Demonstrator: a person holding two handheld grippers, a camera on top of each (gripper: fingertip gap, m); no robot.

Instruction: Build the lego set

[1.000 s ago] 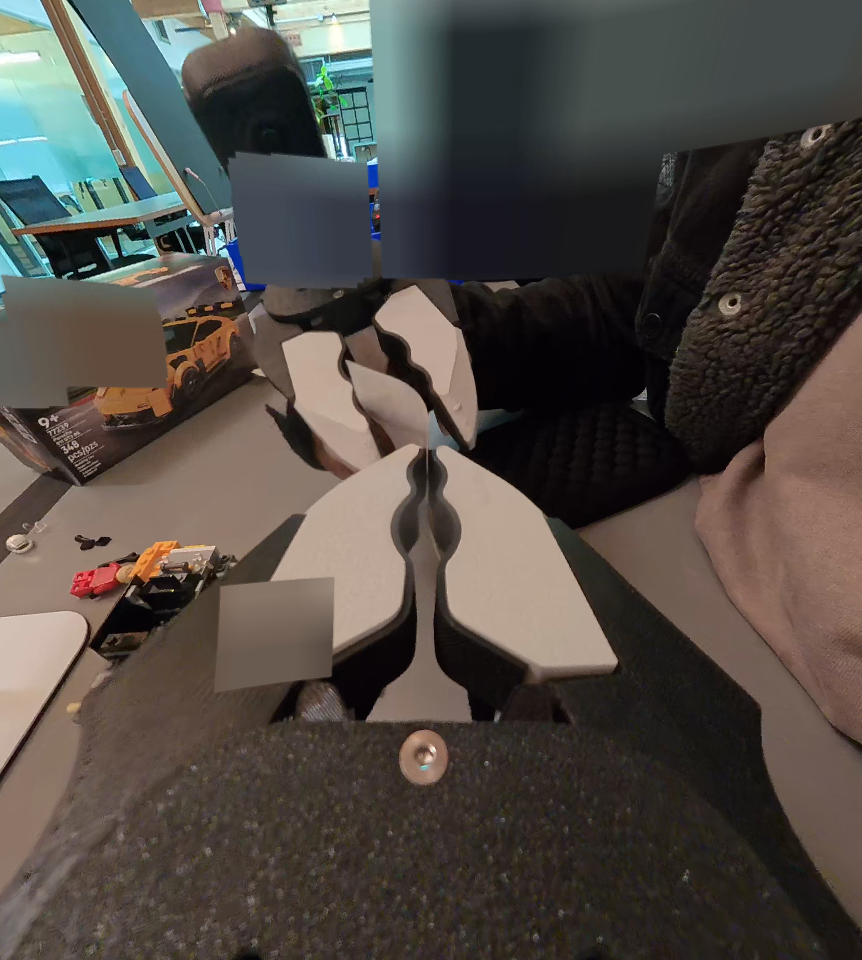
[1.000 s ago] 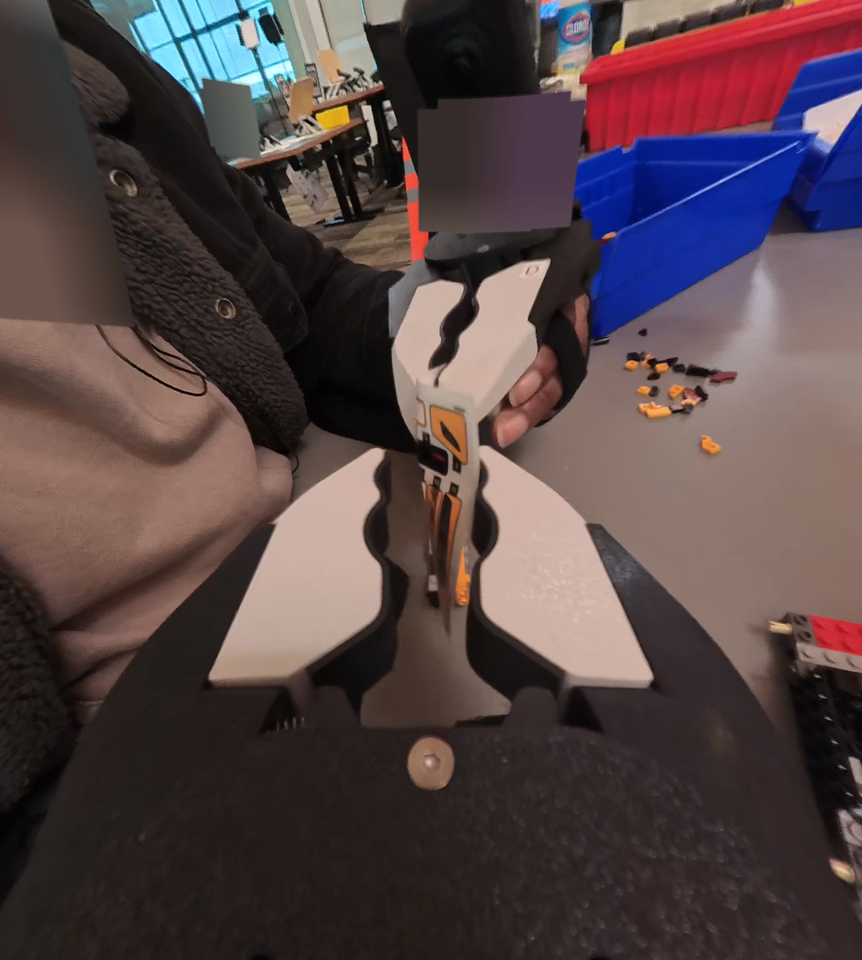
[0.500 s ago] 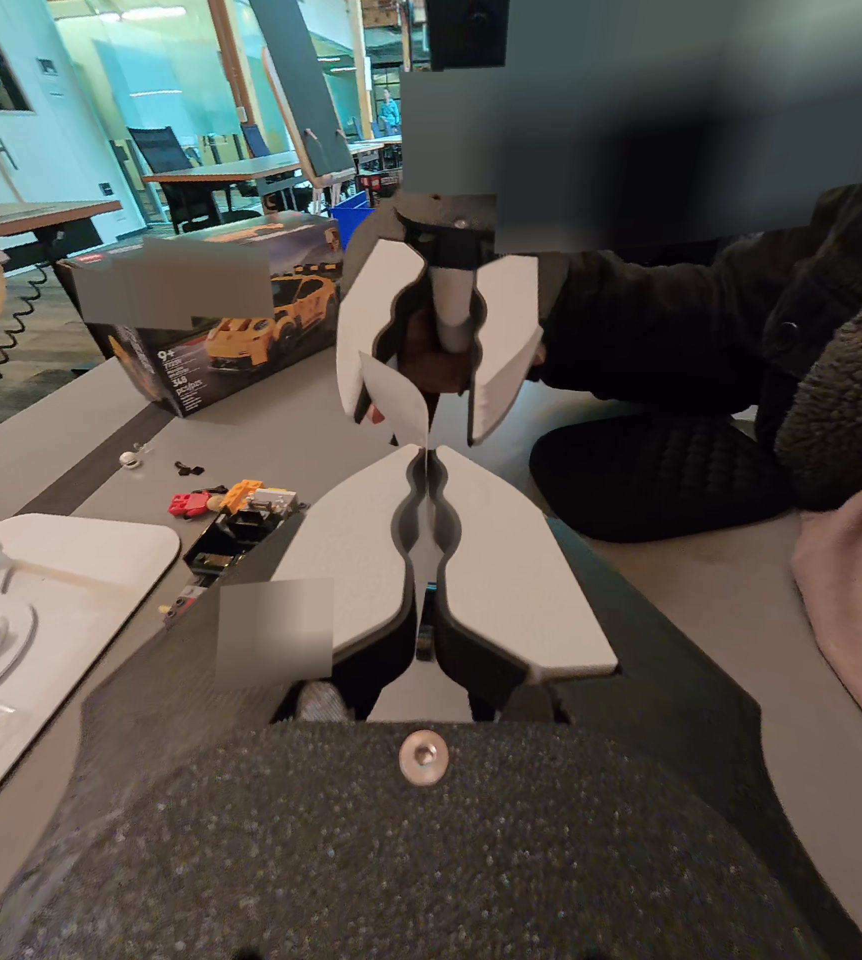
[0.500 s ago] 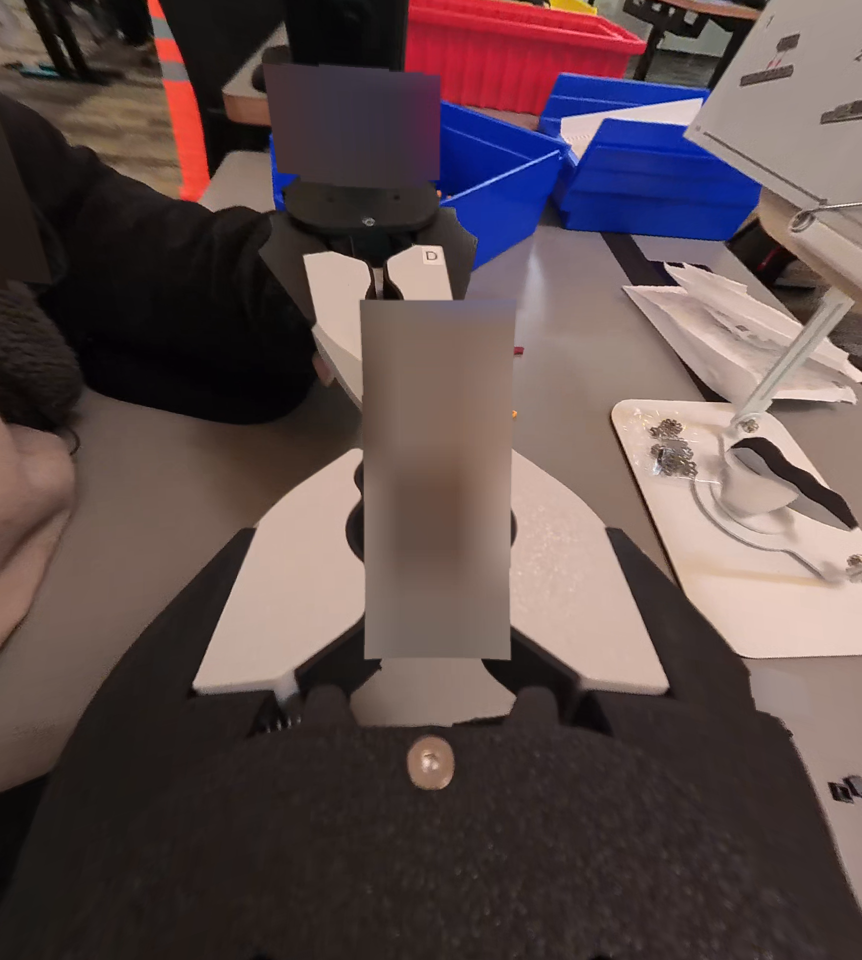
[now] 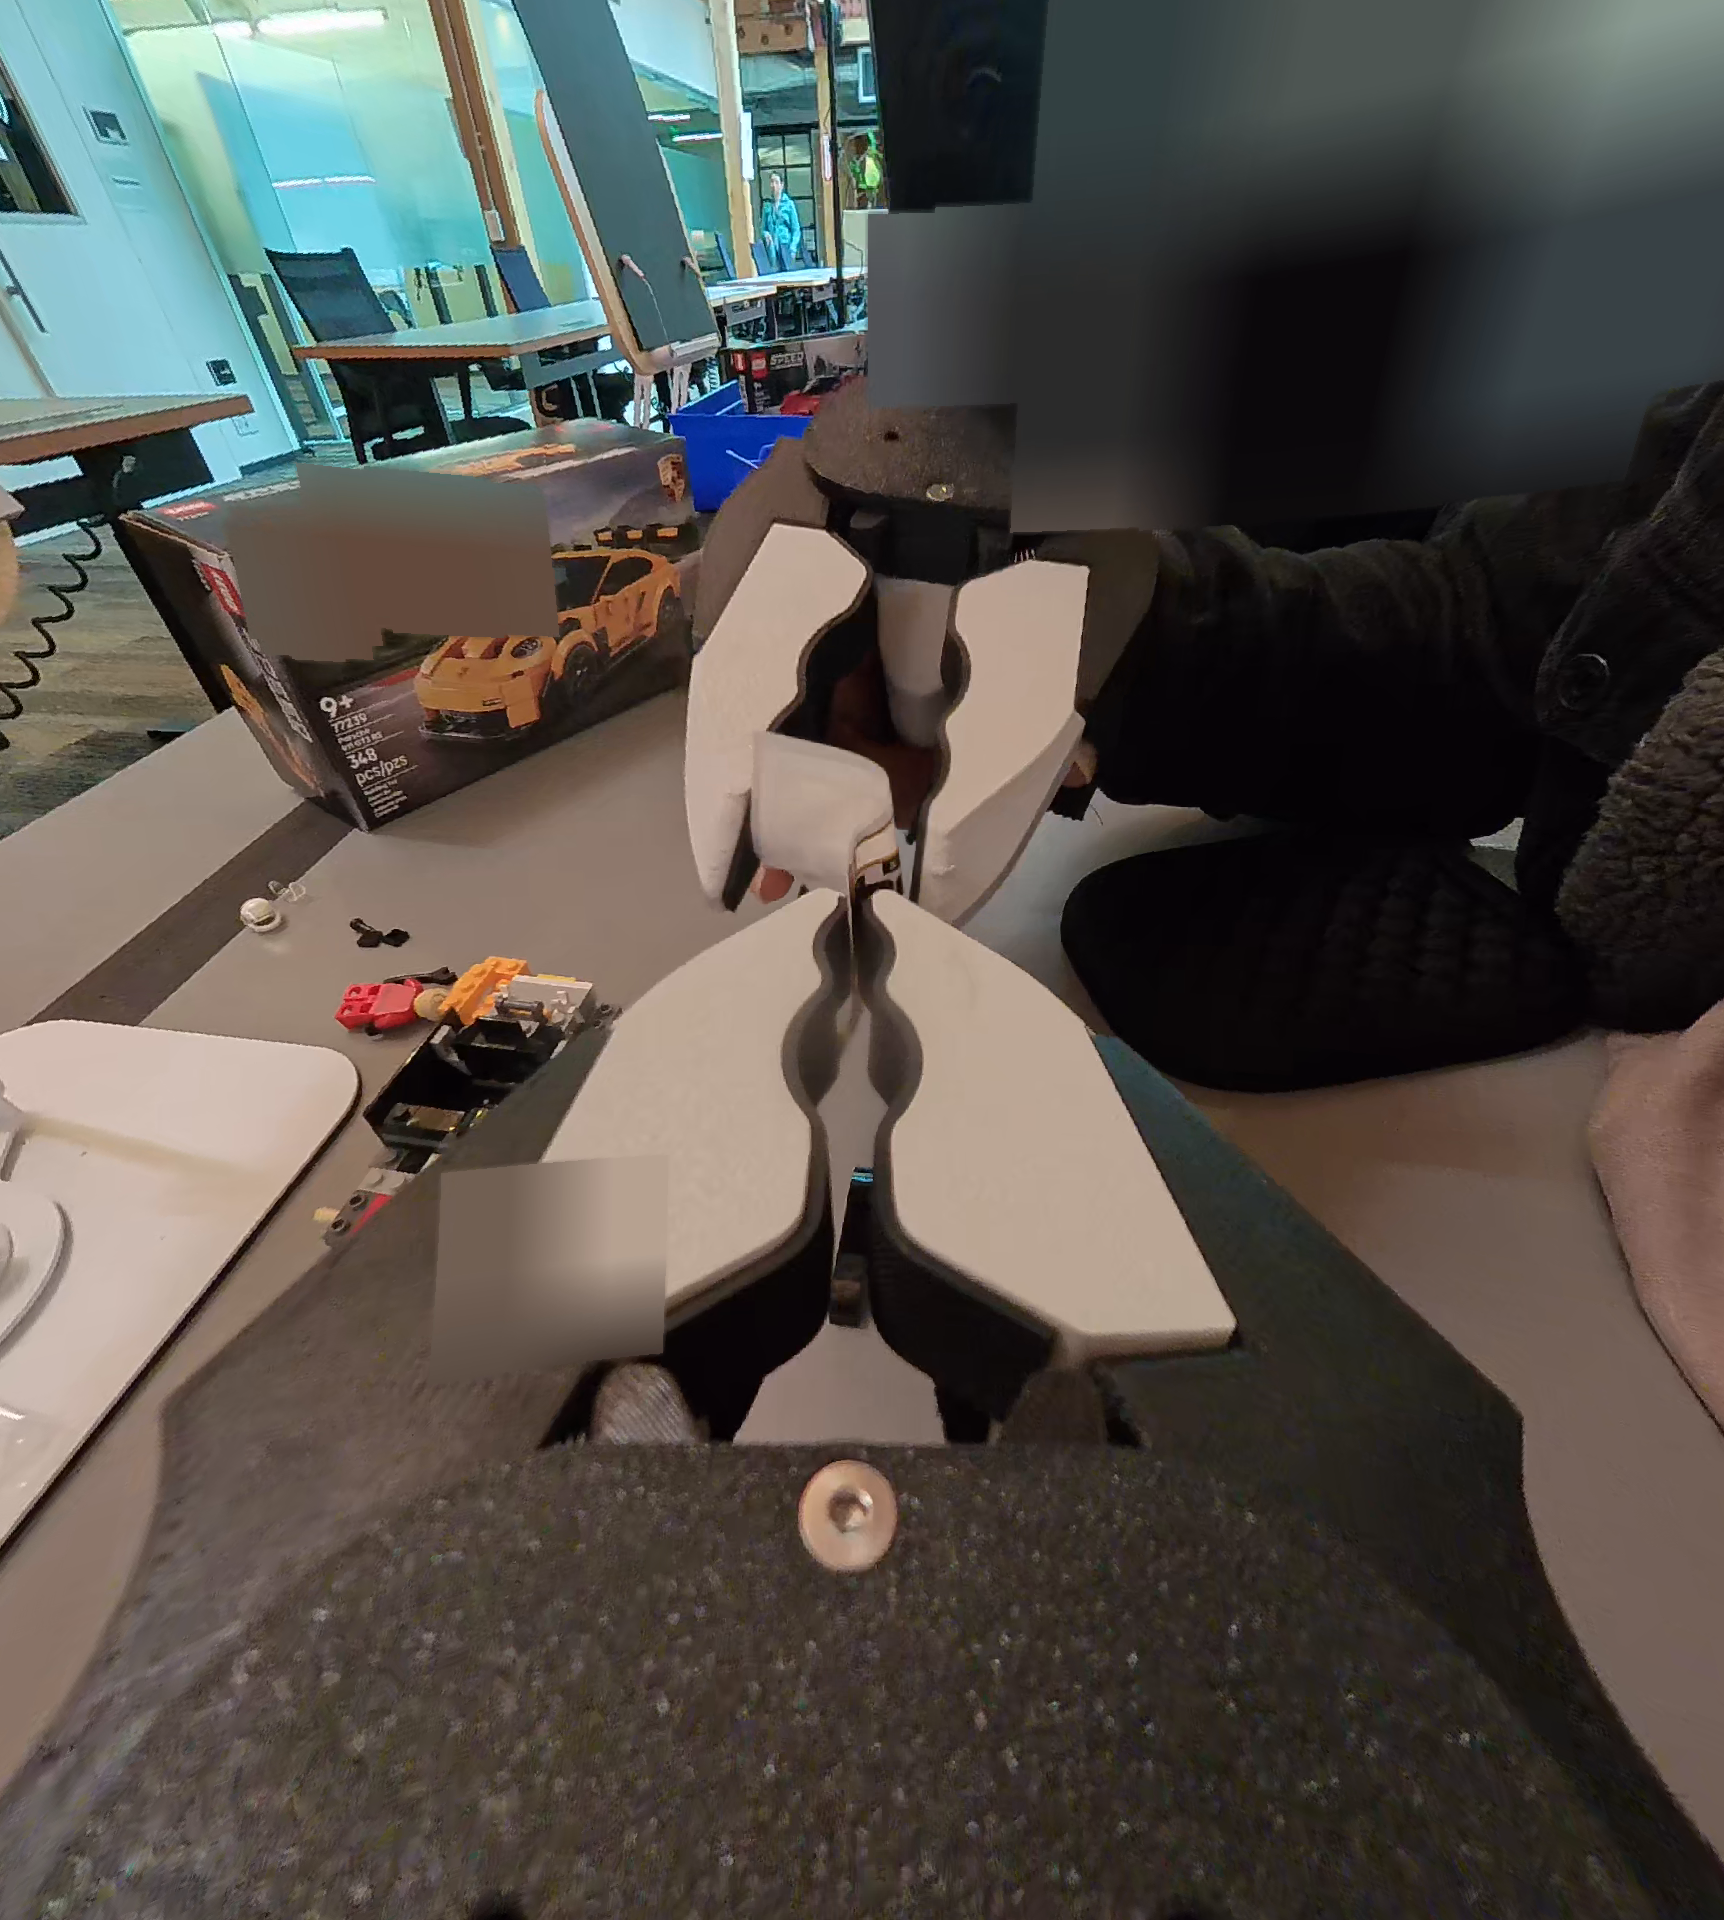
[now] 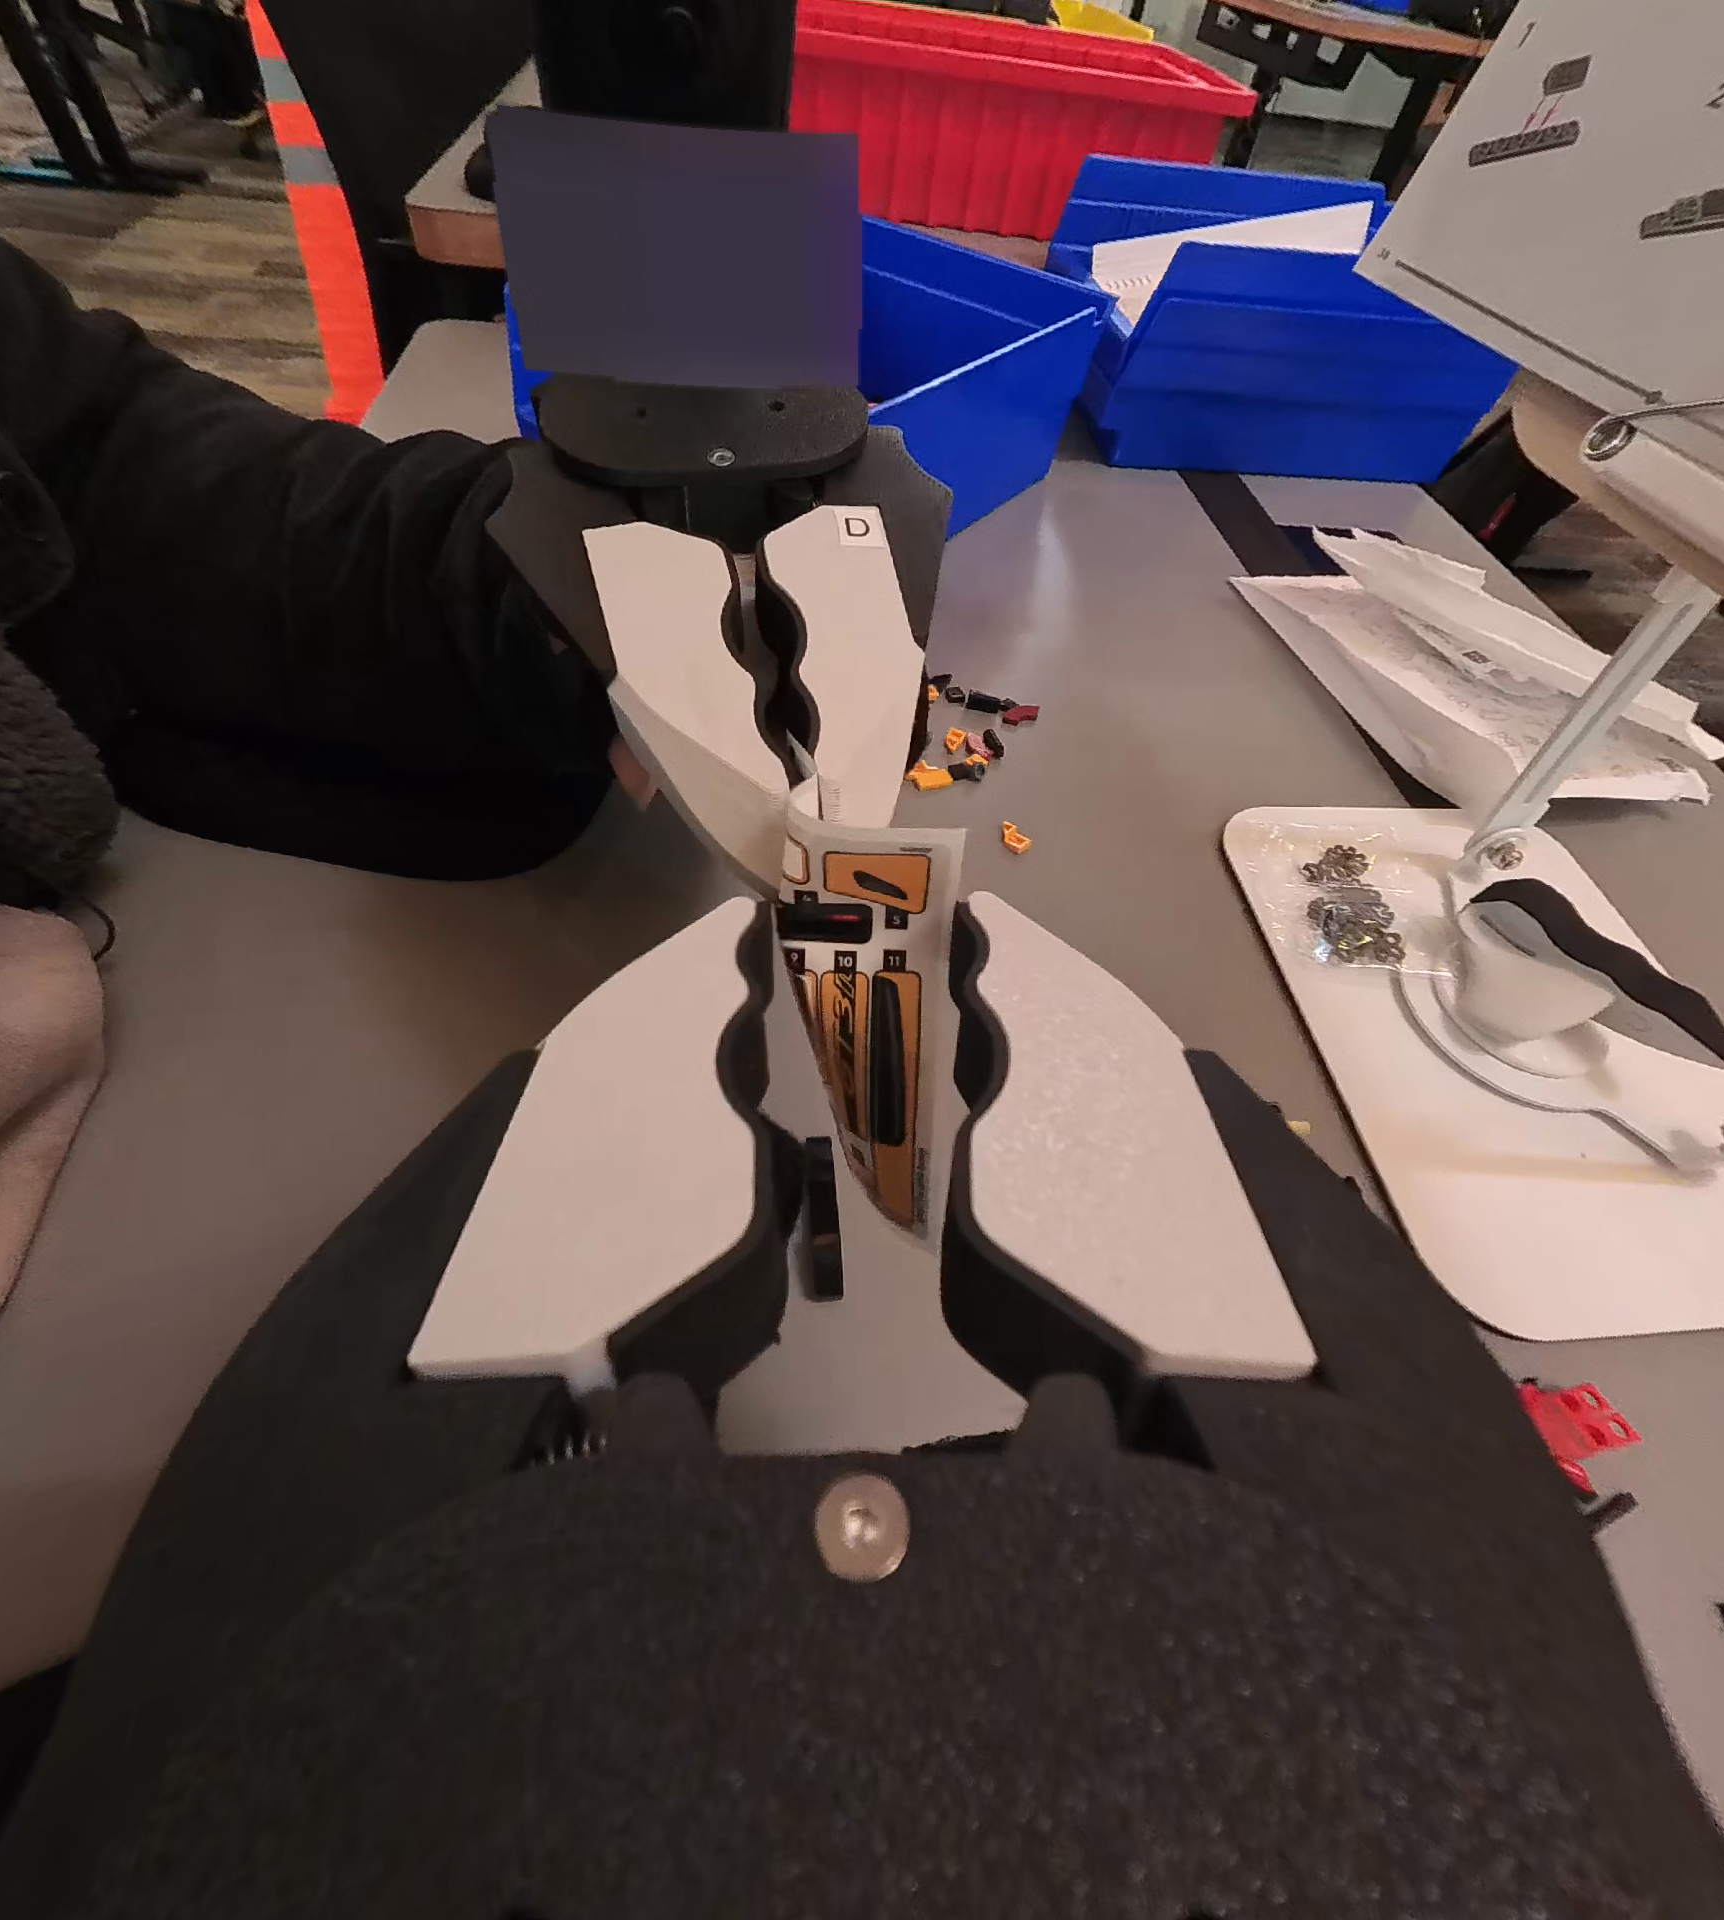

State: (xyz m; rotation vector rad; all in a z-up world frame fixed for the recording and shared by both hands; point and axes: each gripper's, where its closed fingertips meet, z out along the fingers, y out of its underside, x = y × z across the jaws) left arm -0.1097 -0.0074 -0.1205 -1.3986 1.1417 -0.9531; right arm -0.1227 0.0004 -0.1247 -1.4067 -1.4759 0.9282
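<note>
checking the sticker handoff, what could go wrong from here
The left gripper pinches only the top edge of the curled orange-and-black sticker sheet, so it could slip or crease. The right gripper stands open around the sheet; closing on the printed face might lift or smudge a decal. If dropped, it may land among the loose orange and black bricks.

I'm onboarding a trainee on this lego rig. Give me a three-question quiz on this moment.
1. True or false: the left gripper is shut on the sticker sheet.
2. The sheet hangs between the fingers of the right gripper, which is: A) open B) shut on a brick C) out of view.
3. Fill in: the bin just behind the left gripper in the right wrist view is ____.
Key: 1 true; 2 A; 3 blue.
</note>
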